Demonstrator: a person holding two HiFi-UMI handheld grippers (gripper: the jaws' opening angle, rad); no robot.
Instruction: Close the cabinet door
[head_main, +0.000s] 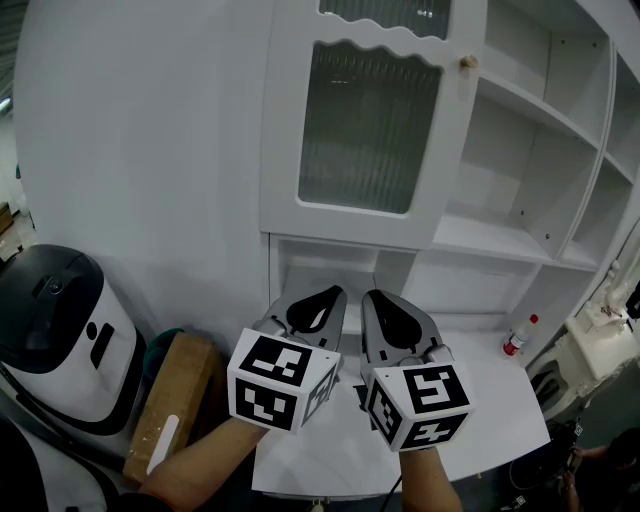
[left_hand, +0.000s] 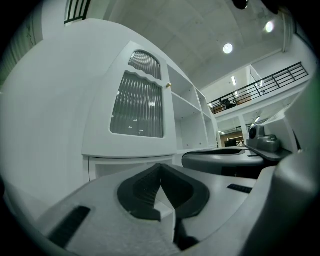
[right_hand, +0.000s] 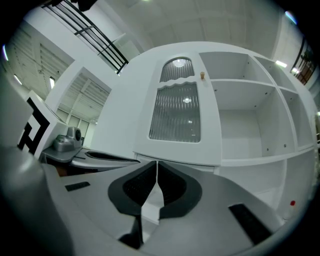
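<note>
The left gripper and right gripper are side by side, both with jaws pressed together on nothing. The cabinet door stands above and ahead, knob at its right edge; best raise one closed tip and push squarely near that free edge until it seats flush

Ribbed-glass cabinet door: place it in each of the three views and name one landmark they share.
Head view: cabinet door upper centre, left of the open shelves.
Left gripper view: door left of centre, seen at a slant.
Right gripper view: door centre, facing the camera.
Shared landmark: the small knob at the door's upper right edge.
</note>
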